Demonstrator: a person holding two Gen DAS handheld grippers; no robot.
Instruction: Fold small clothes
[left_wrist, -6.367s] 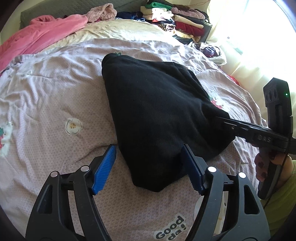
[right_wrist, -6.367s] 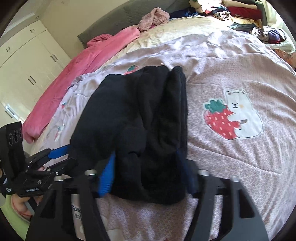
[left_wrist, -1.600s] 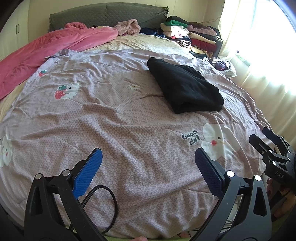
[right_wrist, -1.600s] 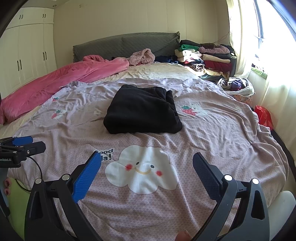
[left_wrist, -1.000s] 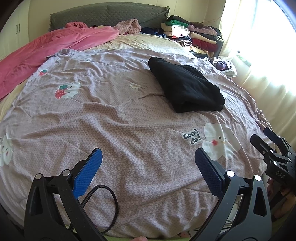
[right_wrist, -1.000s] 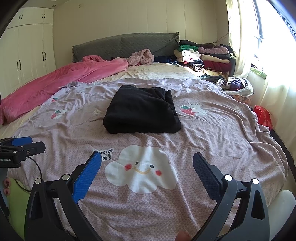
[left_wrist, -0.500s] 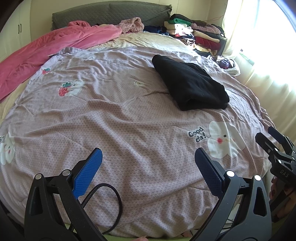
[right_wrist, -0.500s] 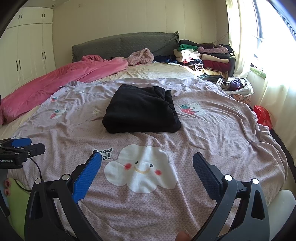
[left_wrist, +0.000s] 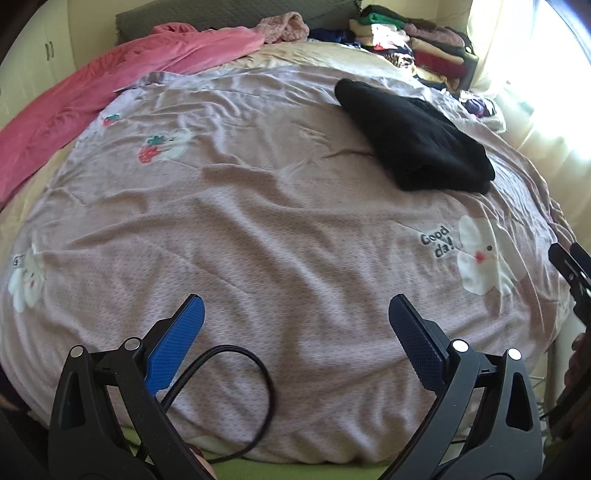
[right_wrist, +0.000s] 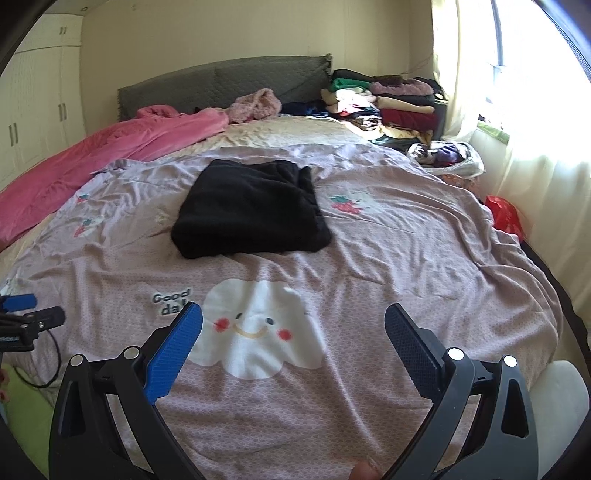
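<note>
I see a bed (right_wrist: 424, 236) covered by a lilac quilt printed with a smiling cloud and strawberries. A folded black garment (right_wrist: 249, 208) lies flat on the quilt toward the far middle — in my left camera it sits far right (left_wrist: 413, 136). My left tongs (left_wrist: 295, 325) hang over the near edge of the bed, spread wide, holding nothing; a black cable (left_wrist: 236, 391) loops just below them. My right tongs (right_wrist: 293, 330) are also spread wide and empty, over the cloud print, well apart from the garment. A pink blanket (right_wrist: 107, 155) lies along the far left side, and a stack of folded clothes (right_wrist: 384, 103) stands far right by the window.
</note>
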